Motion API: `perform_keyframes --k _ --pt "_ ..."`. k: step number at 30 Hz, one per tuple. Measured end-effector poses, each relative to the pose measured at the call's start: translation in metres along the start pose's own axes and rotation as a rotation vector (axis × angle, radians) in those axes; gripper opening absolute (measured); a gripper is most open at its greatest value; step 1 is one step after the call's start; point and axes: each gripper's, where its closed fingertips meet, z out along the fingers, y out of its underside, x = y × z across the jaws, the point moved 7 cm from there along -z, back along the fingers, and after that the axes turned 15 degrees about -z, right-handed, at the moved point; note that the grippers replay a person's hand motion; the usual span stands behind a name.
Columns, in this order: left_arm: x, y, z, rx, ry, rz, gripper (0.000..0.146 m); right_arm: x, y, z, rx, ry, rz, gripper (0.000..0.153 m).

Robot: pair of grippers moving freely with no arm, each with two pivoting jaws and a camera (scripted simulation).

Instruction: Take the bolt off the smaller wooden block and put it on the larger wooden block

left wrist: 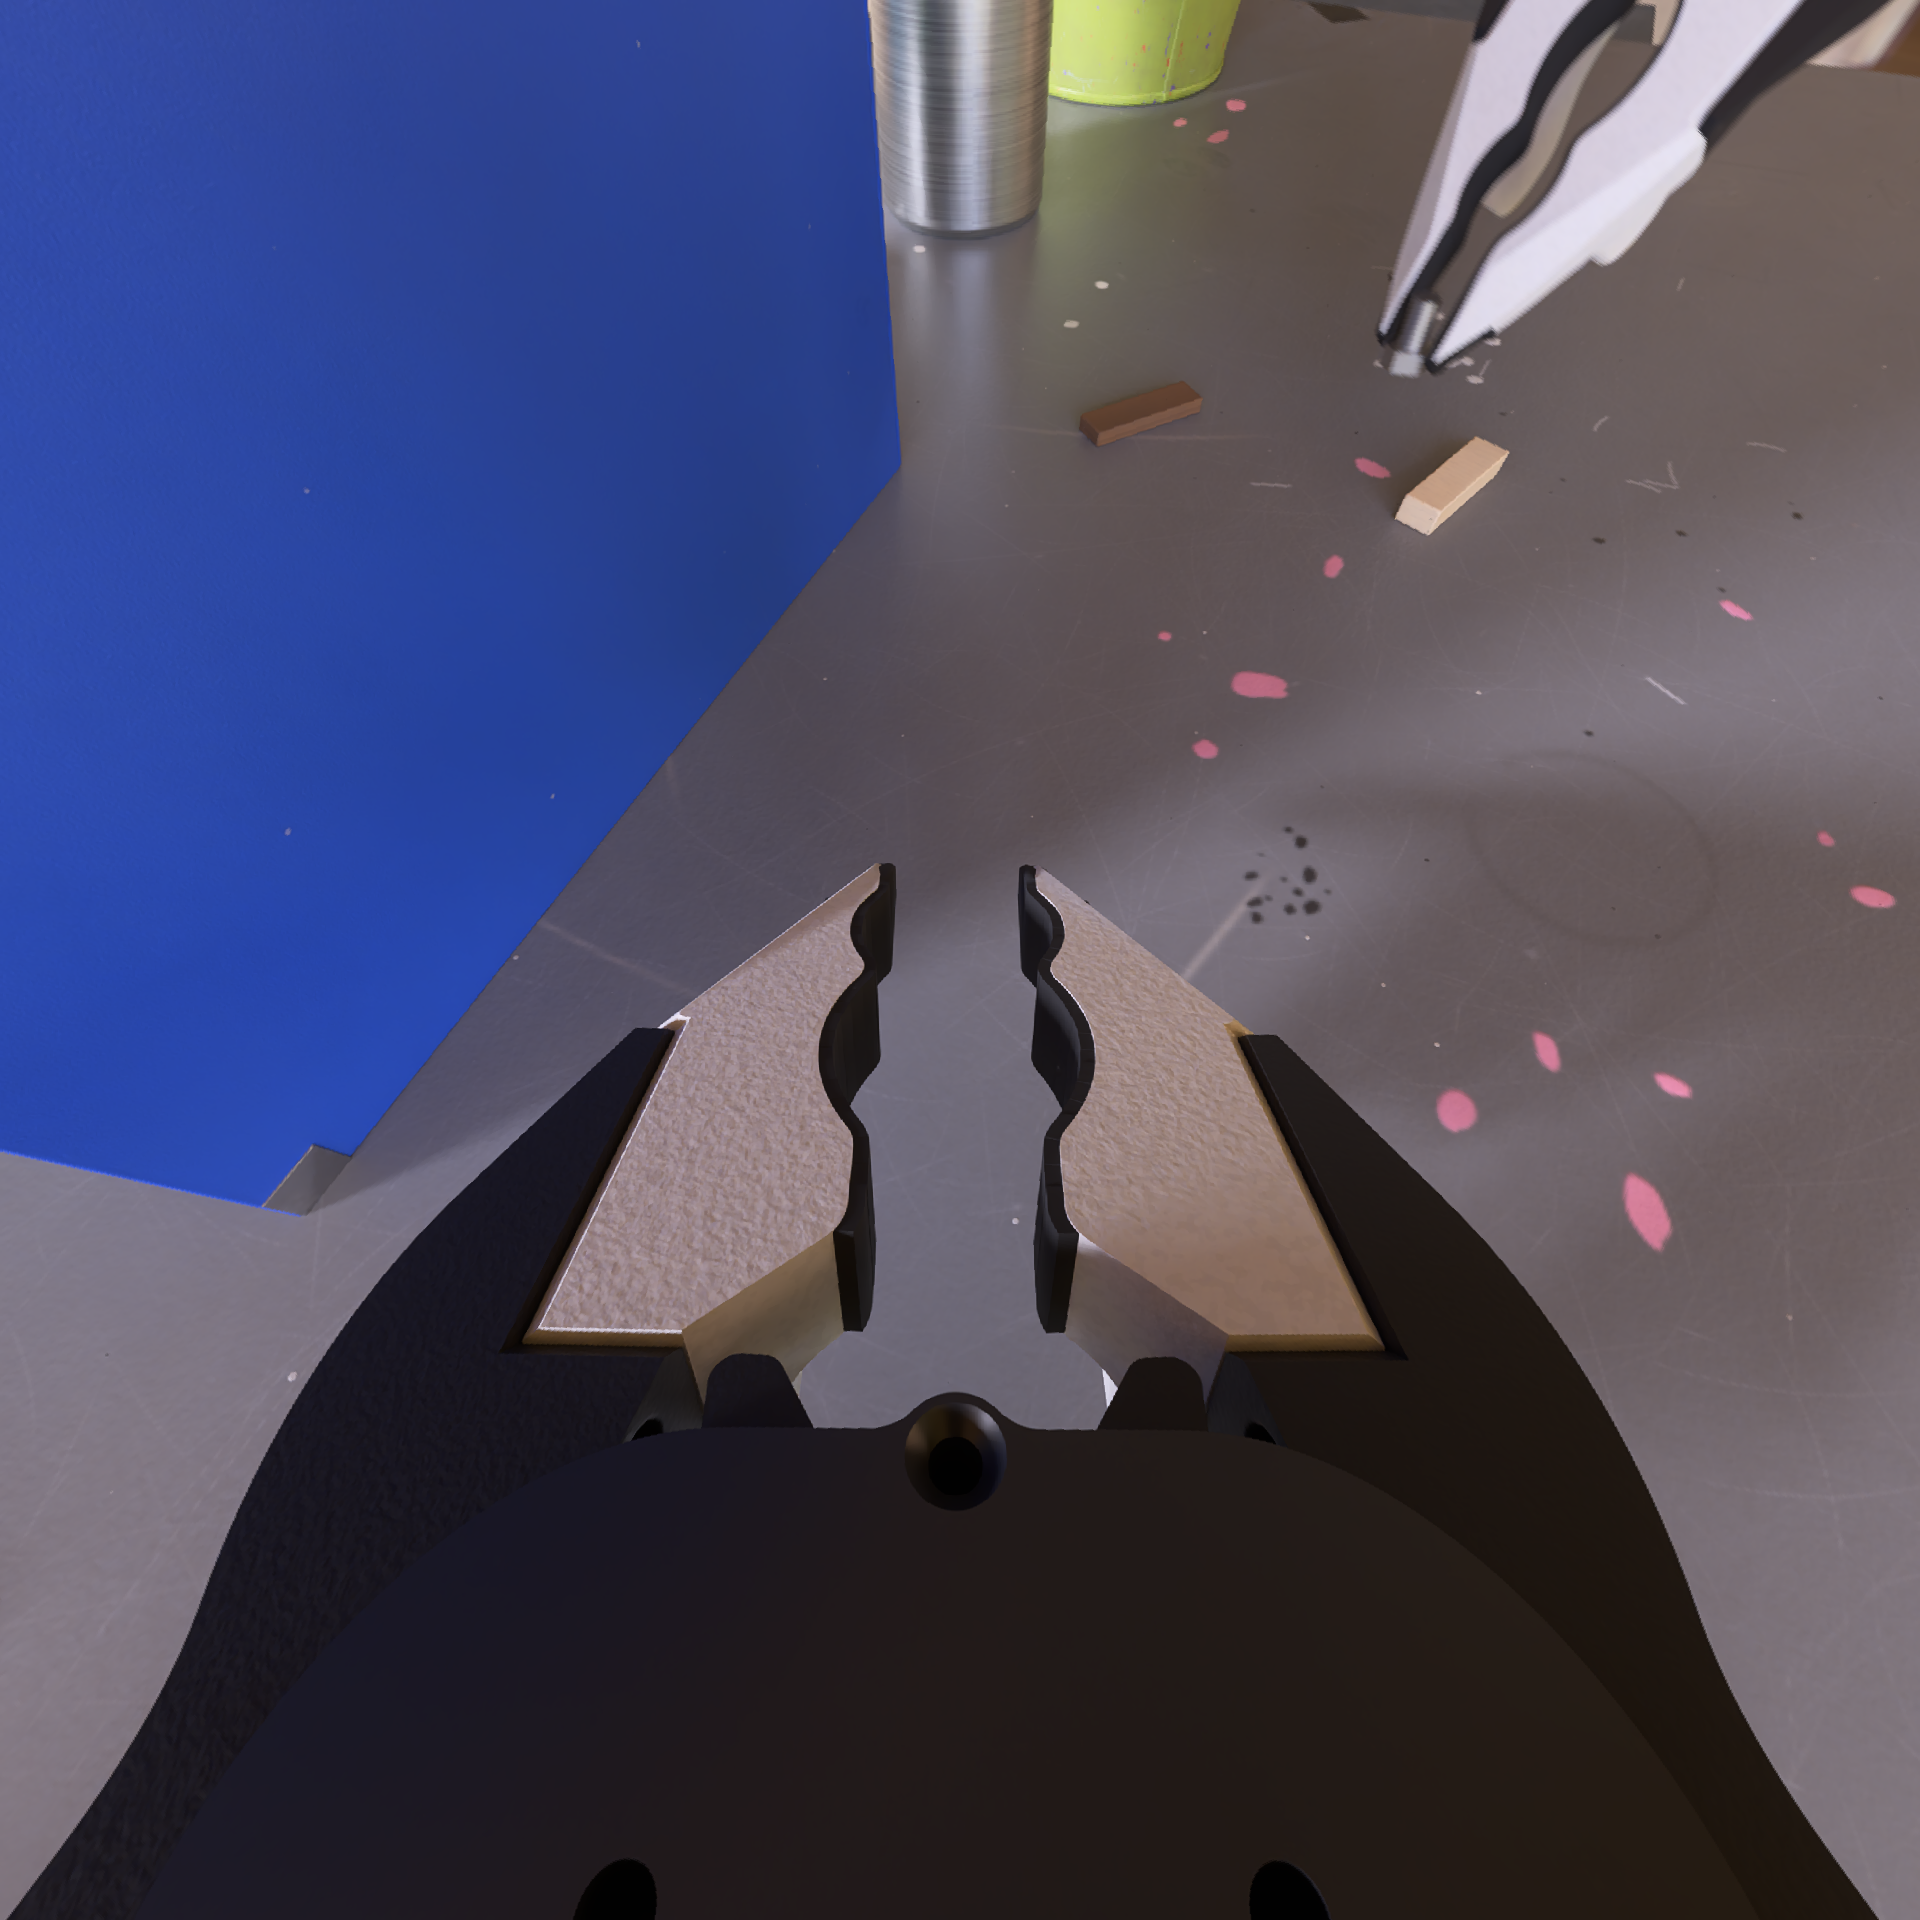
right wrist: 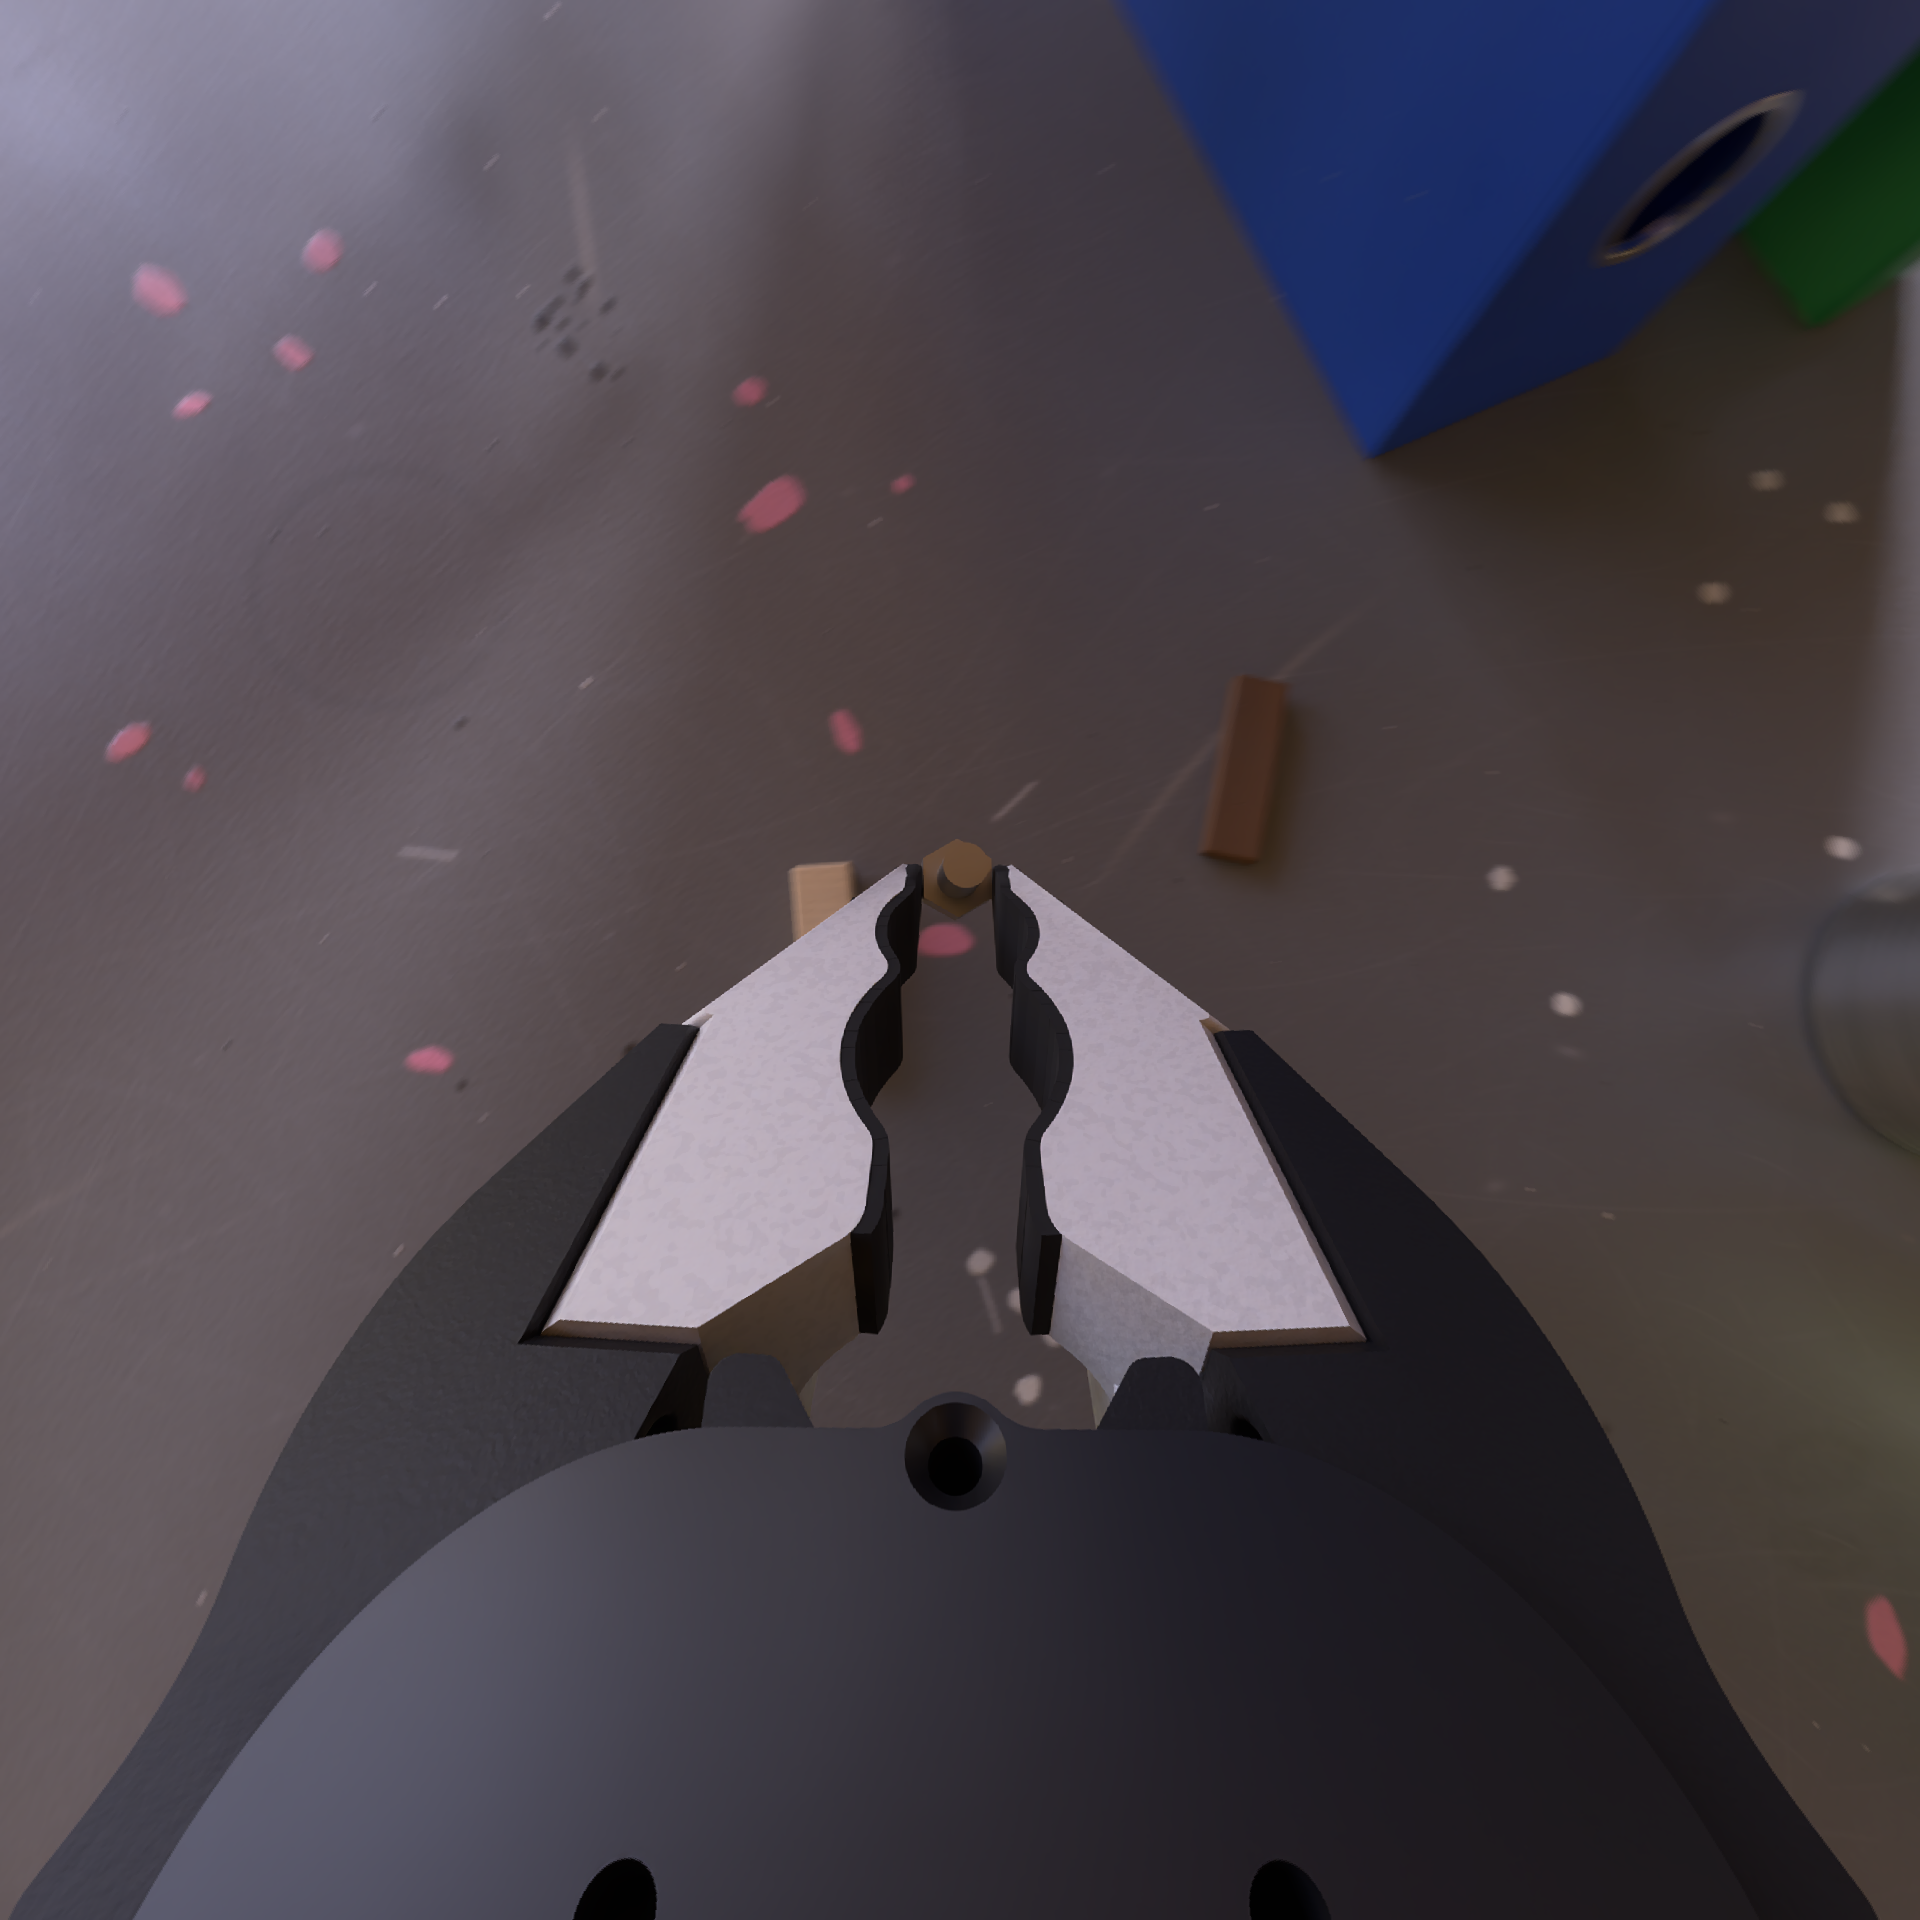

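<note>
My right gripper [right wrist: 956, 881] is shut on a small grey bolt [right wrist: 957, 879] at its fingertips. In the left wrist view the right gripper [left wrist: 1415, 348] holds the bolt [left wrist: 1411, 343] upright, just above the table and apart from both blocks. A light wooden block [left wrist: 1452, 484] lies on the table near it, and shows partly hidden behind my right gripper's left finger [right wrist: 821, 896]. A dark brown wooden block [left wrist: 1141, 411] lies flat farther left; it also shows in the right wrist view [right wrist: 1245, 769]. My left gripper [left wrist: 956, 883] is open and empty over bare table.
A large blue box [left wrist: 416, 520] stands at the left; the right wrist view shows its side with a round hole [right wrist: 1455, 208], and something green [right wrist: 1849, 239] behind it. A ribbed metal can [left wrist: 958, 114] and a lime-green cup [left wrist: 1138, 47] stand at the back. The grey table [left wrist: 1351, 935] has pink paint spots.
</note>
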Motion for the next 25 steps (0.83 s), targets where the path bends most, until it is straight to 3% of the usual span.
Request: perform_keyframes --k 8,11,16,20,25 --pt "0.004 -0.001 0.001 0.0 0.003 0.014 0.024 -0.027 0.012 0.013 -0.06 -0.102 -0.062 0.013" --pt "0.004 -0.002 0.002 0.006 0.004 0.014 0.024 -0.026 0.011 0.012 -0.055 -0.083 -0.045 0.032" --pt "0.001 -0.005 -0.002 0.017 -0.009 0.016 0.024 -0.018 0.006 0.002 -0.029 -0.021 -0.024 0.038" --pt "0.0 -0.006 -0.004 0.027 -0.006 0.008 0.024 0.0 -0.003 0.009 0.0 0.048 0.029 0.054" --pt "0.003 -0.005 -0.003 0.018 -0.012 0.023 0.024 0.014 -0.007 0.034 -0.035 0.03 0.07 0.054"
